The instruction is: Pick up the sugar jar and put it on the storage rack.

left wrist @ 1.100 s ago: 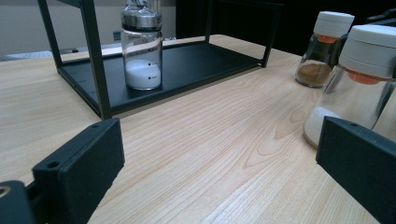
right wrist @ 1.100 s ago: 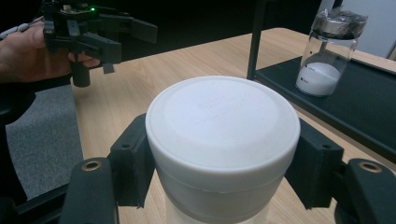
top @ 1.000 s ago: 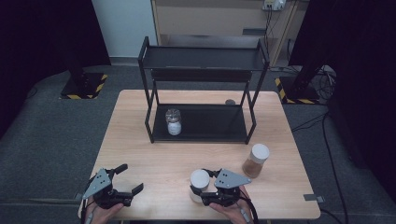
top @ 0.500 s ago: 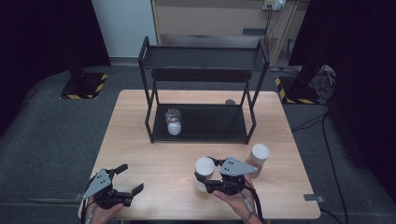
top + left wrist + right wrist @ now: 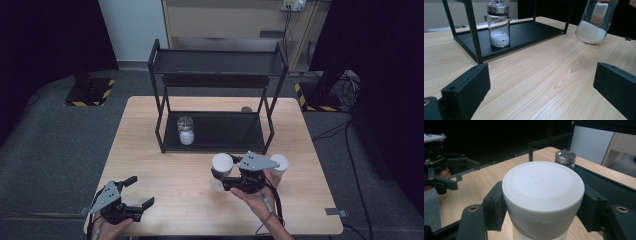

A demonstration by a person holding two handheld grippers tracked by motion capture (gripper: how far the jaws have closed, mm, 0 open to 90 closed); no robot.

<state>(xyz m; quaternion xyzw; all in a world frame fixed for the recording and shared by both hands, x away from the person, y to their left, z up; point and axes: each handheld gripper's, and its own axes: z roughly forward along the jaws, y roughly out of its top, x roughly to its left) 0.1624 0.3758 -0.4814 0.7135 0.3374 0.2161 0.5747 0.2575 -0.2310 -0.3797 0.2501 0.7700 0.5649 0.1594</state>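
My right gripper (image 5: pixel 223 176) is shut on a jar with a white lid (image 5: pixel 222 163), in front of the black two-tier rack (image 5: pixel 272 65). In the right gripper view the jaws clamp the jar (image 5: pixel 543 187) just under its lid. The left gripper view shows this jar (image 5: pixel 596 22) tilted, with white powder in its bottom, just above the wood. A small glass jar with a metal lid (image 5: pixel 186 131) stands on the rack's lower shelf (image 5: pixel 498 23). My left gripper (image 5: pixel 136 192) rests open at the table's front left, nothing between its fingers (image 5: pixel 466 87).
A second white-lidded jar (image 5: pixel 279 164) stands on the table (image 5: pixel 150 150) just right of my right gripper. A small dark round object (image 5: pixel 246 109) lies behind the rack. The rack's top shelf (image 5: pixel 215 62) is bare. Dark floor surrounds the table.
My right gripper has carried the white-lidded jar away from the front edge toward the rack and slightly right. The left gripper has stayed in place.
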